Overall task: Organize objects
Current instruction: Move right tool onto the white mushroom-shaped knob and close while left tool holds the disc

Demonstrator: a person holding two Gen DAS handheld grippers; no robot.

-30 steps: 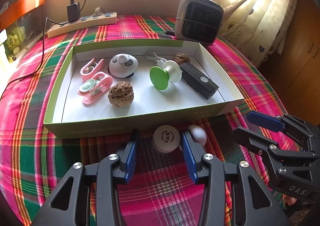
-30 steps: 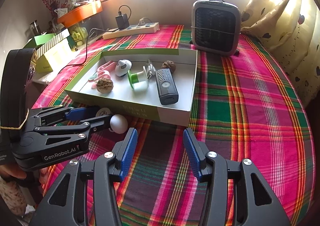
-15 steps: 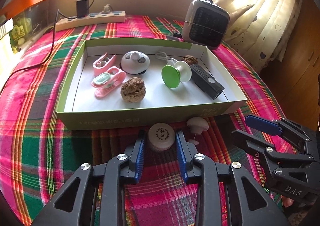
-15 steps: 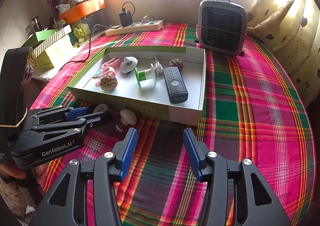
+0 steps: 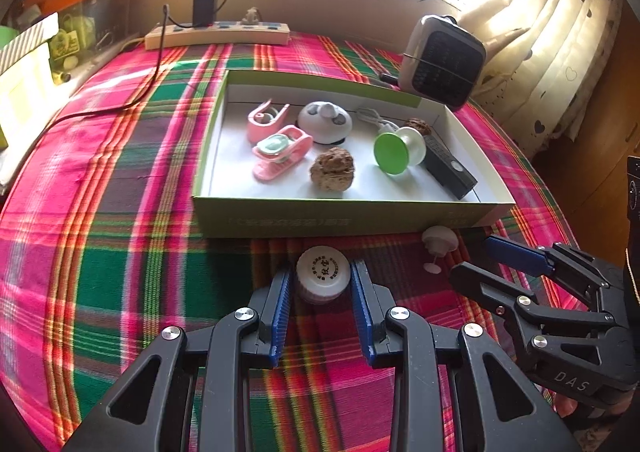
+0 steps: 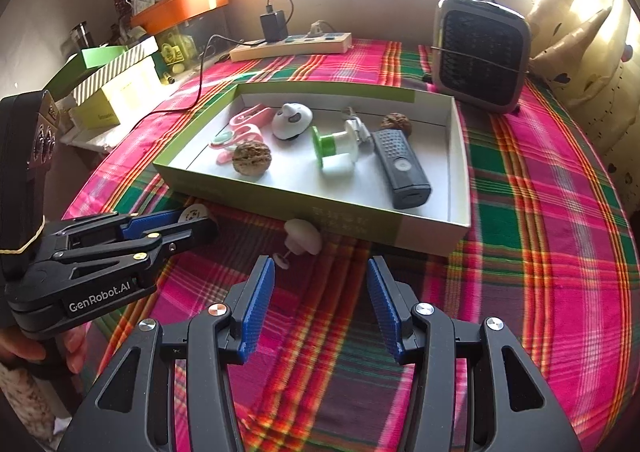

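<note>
My left gripper [image 5: 321,270] is shut on a small white round jar [image 5: 323,279] with a printed lid, on the plaid cloth just in front of the green-rimmed box [image 5: 340,217]. The right wrist view shows that left gripper [image 6: 192,219] from the side with the jar [image 6: 193,213] at its tips. A white mushroom-shaped piece [image 6: 302,236] lies on its side against the box front. My right gripper [image 6: 320,264] stands open just short of it, nothing between its fingers. The box holds pink clips [image 5: 280,155], two walnuts, a green-and-white spool [image 5: 396,149] and a black remote [image 6: 400,167].
A small grey heater [image 6: 482,51] stands behind the box to the right. A power strip [image 5: 216,36] with a charger and cable lies along the back wall. Cardboard boxes [image 6: 116,91] sit off the table's left edge. Curtains hang at the right.
My left gripper's jaws have closed onto the white jar. The white mushroom piece beside it tipped and rolled to the right. Both views have shifted, so the box now sits further right.
</note>
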